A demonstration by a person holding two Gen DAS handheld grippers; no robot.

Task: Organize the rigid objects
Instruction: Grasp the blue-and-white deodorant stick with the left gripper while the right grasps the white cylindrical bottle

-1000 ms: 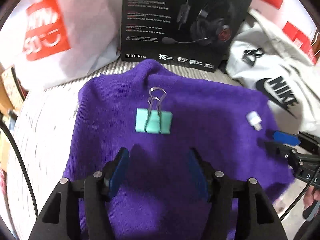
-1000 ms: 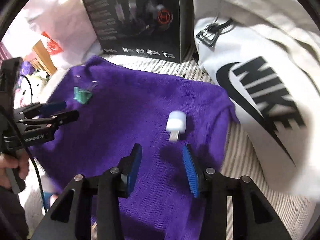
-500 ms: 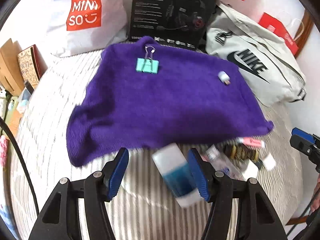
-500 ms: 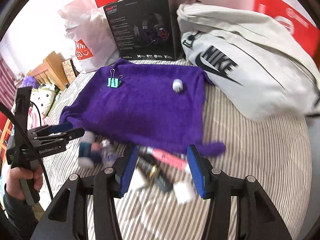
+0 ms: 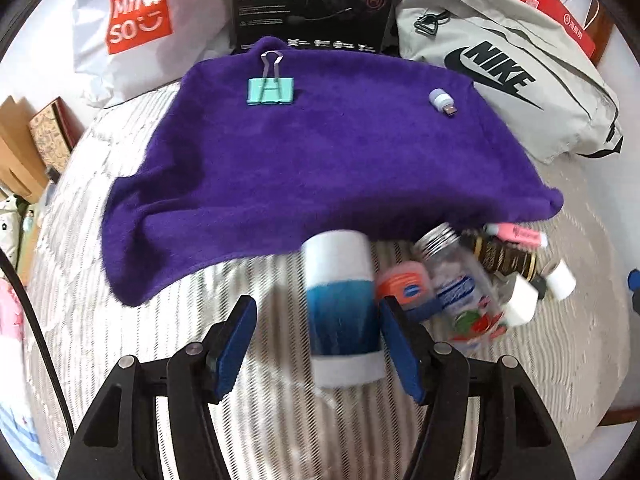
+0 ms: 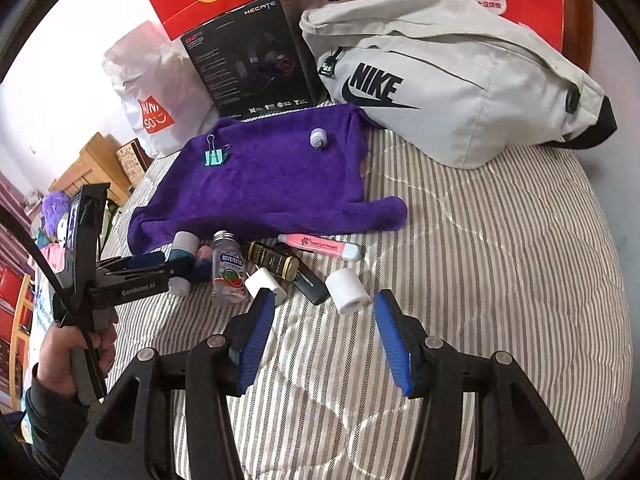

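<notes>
Left gripper (image 5: 318,344): moved from above the green binder clip (image 5: 271,90), now upper centre, to straddle the blurred white-and-blue cylindrical bottle (image 5: 340,304).
Right gripper (image 6: 325,336): pulled back from the small white USB plug (image 6: 318,137) to the white roll (image 6: 347,290).

Blue-and-white bottle (image 5: 340,308) motion-blurred, headset box (image 5: 312,0) top cropped

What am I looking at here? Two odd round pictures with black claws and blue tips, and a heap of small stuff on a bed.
No robot: a person holds a two-finger claw in each hand, each carrying a fisheye camera. The left gripper is open around a blue-and-white bottle without clamping it. The right gripper is open and empty, near a white cap. On the striped bedcover lies a purple towel carrying a green binder clip and a small USB plug. Nothing is held.
</notes>
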